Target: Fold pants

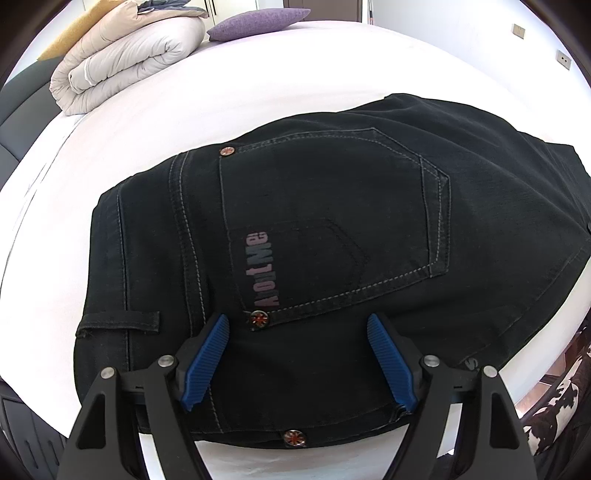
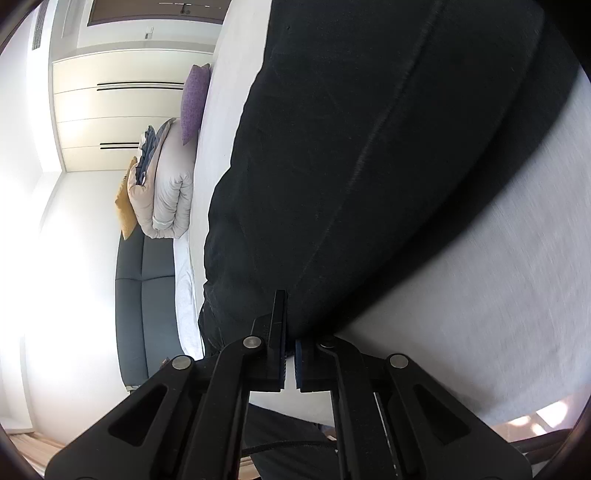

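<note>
Black jeans (image 1: 332,221) lie folded on a white bed (image 1: 166,122), back pocket up, with pink lettering and metal rivets on it. My left gripper (image 1: 297,319) hovers over the waist end near the bed's front edge. It is open, its blue pads (image 1: 207,365) spread wide with nothing pinched. In the right wrist view the jeans (image 2: 369,147) stretch away across the sheet (image 2: 480,295). My right gripper (image 2: 290,317) is shut on the near edge of the fabric: one finger lies on top and the other tip is hidden under the cloth.
A rolled beige duvet (image 1: 129,62) and a purple pillow (image 1: 258,22) sit at the far end of the bed. A grey padded headboard (image 1: 18,103) runs along the left. Black-and-white patterned clothing of a person (image 1: 557,406) shows at the lower right. White wardrobe doors (image 2: 122,110) stand beyond.
</note>
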Tool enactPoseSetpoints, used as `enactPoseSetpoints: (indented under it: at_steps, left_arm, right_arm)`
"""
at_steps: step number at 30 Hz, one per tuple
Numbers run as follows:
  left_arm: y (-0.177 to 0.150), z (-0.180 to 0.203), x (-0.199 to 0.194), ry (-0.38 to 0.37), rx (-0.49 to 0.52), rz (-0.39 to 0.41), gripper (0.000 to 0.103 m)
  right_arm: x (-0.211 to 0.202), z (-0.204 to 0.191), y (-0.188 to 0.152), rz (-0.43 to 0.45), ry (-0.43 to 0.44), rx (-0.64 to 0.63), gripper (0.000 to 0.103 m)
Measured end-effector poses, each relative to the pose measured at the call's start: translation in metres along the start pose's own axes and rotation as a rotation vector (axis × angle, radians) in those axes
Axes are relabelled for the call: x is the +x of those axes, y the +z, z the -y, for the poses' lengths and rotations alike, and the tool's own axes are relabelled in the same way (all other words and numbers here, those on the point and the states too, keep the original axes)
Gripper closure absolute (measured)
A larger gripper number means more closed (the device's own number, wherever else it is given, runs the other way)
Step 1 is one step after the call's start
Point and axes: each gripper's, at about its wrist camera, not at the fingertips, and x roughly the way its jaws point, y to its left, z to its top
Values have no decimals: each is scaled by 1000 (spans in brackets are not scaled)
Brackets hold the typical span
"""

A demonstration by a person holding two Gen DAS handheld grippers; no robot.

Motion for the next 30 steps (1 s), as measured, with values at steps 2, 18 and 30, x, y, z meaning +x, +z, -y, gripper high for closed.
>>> enactPoseSetpoints:
  at_steps: [2,18,30]
  left_arm:
    - [0,-1,0,4,2,-2,22]
    - [-5,-7,0,-7,0,7,22]
    - [-13,-14,-7,-11,-12,30,23]
  right_arm:
    - [2,1,-5,-6,7,3,101]
    - [-29,27,15,109,76,94,101]
    - [-68,20,8,55,-44,-11,98]
